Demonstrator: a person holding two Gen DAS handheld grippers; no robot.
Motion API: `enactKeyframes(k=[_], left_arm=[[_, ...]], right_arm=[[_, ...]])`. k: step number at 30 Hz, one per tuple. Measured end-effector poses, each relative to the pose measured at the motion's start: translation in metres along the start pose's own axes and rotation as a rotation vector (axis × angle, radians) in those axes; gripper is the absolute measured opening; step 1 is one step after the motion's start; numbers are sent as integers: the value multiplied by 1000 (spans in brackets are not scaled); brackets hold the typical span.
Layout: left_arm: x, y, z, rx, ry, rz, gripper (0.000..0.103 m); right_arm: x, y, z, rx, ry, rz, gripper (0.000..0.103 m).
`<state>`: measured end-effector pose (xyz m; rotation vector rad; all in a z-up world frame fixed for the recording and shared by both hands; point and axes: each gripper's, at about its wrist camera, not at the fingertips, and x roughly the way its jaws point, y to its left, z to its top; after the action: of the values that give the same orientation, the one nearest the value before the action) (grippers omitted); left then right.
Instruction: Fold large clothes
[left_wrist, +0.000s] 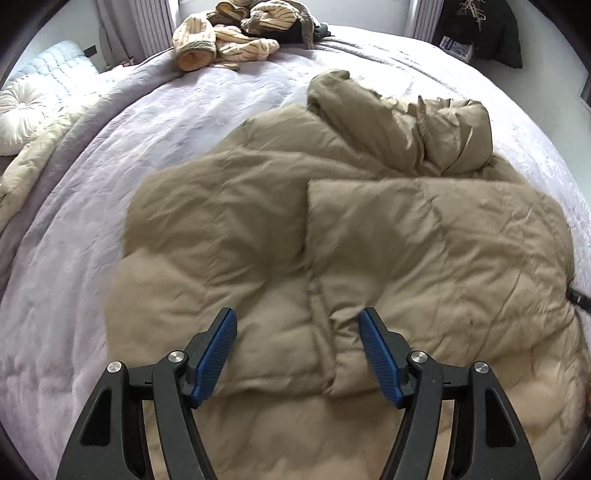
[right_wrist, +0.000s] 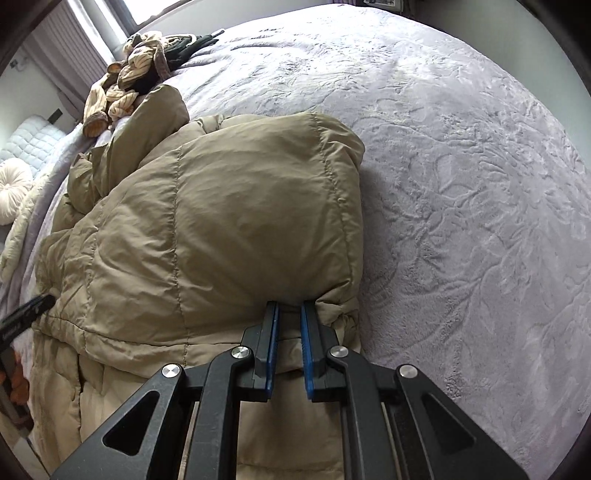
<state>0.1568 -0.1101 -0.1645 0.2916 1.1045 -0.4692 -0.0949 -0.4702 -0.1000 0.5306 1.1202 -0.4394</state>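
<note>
Tan puffer jacket, partly folded

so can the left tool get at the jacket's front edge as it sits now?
Probably yes. The left tool hangs open right over the jacket, with the front edge between its fingers and nothing on top of it.

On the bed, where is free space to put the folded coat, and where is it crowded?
Bare bedspread lies right of the tan puffer coat, and left of it up to the pillows. Crowded: the far edge, where the pile of knitwear lies near the coat's sleeve.
</note>
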Motion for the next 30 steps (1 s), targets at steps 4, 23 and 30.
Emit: enactKeyframes(k=[4, 23, 30], left_arm=[[8, 7, -2, 6, 19, 63, 70], [-46, -9, -29, -57, 106, 18, 70], [-64, -26, -47, -92, 109, 14, 70]], right_arm=[[-4, 7, -1, -10, -1, -9, 14], [-64, -1, -25, 60, 57, 49, 61], [-68, -3, -44, 53, 94, 65, 71]])
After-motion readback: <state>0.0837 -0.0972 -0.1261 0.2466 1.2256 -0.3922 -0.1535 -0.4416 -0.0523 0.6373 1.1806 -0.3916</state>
